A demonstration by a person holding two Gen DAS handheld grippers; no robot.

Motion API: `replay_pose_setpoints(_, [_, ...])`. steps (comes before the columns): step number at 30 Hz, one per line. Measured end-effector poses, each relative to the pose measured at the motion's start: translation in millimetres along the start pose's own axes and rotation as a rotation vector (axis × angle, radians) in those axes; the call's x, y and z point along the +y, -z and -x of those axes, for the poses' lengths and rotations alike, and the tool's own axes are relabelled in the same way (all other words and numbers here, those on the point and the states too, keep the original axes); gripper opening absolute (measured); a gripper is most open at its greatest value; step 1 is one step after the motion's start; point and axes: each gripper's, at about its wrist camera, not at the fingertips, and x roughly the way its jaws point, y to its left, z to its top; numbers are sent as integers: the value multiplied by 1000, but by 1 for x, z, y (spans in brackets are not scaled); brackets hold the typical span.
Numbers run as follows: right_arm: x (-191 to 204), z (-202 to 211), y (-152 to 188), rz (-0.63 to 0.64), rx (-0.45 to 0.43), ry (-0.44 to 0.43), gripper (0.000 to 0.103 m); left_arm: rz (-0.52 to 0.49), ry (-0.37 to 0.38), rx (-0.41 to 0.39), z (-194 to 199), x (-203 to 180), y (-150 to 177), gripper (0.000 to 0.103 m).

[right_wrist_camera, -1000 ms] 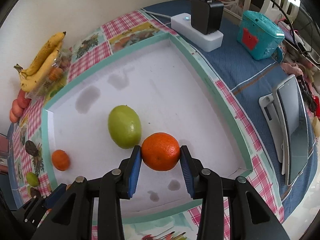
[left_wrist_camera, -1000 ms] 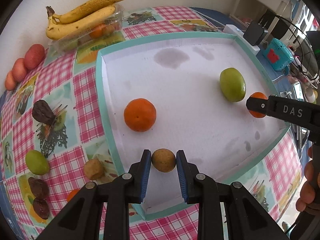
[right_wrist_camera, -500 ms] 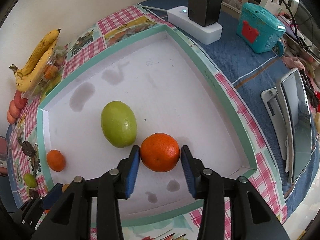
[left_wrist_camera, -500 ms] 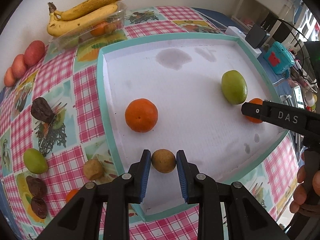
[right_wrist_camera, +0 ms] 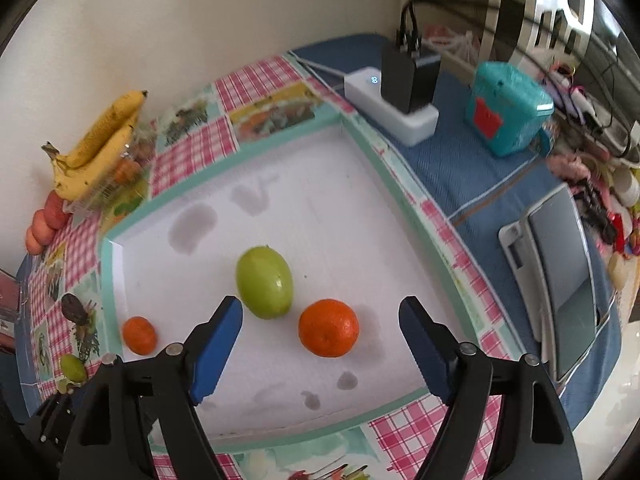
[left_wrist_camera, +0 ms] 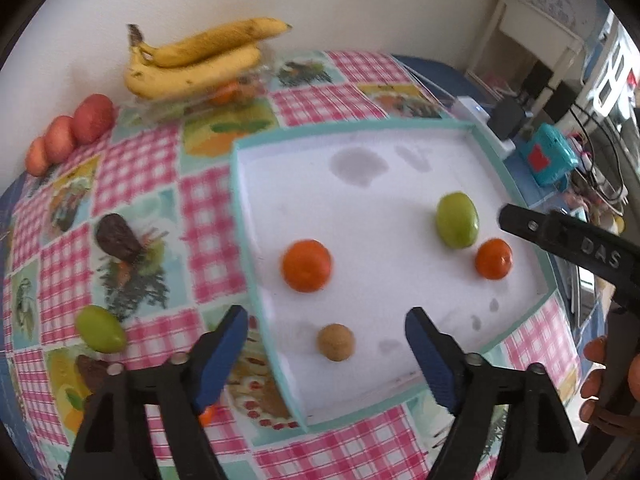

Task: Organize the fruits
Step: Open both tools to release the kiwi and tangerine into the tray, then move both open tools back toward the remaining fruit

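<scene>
The left gripper (left_wrist_camera: 326, 342) has its jaws spread wide and grips nothing; a small brown fruit (left_wrist_camera: 336, 342) lies on the tray floor between the blue pads, touching neither. The right gripper (right_wrist_camera: 320, 340) is likewise spread wide, with an orange (right_wrist_camera: 329, 327) resting on the tray floor between its pads and clear of both. The tray (left_wrist_camera: 240, 200) is a shallow white box with a teal rim, set on a table covered by a pink checked cloth (left_wrist_camera: 204, 200). Inside the tray, a green fruit (right_wrist_camera: 264, 282) lies just beside the orange, on the far left of it in the right wrist view. A second orange (left_wrist_camera: 307, 265) sits near the tray's left wall, well apart from the first. The tray floor carries several grey stains. Outside the tray, on the cloth, lie a bunch of bananas (left_wrist_camera: 196, 62) on a clear plastic box, three red fruits (left_wrist_camera: 70, 132) by the wall, a dark brown fruit (left_wrist_camera: 118, 238) and a small green fruit (left_wrist_camera: 100, 328). Beyond the tray's far right corner stand a white power strip (right_wrist_camera: 390, 110) with a black charger plugged in, and a teal box (right_wrist_camera: 508, 108).
</scene>
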Motion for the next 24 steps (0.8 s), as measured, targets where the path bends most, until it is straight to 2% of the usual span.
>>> replay_pose_setpoints(4, [5,8,-2,15,-31,-13,95,60,-42,-39,14,27,-4,91])
replay_pose_setpoints(6, [5,13,0,15,-40,-22,95,92,-77,-57,21,45,-6,93])
replay_pose_setpoints(12, [15,17,2,43,-53,-23,95,167,-246,-100,45,100,-1,93])
replay_pose_setpoints(20, [46,24,7,109,-60,-68,95,340,-282,-164,78,161,17,93])
replay_pose_setpoints(24, [70,29,11,142,-58,-126,95,403,-307,-207,98,182,29,93])
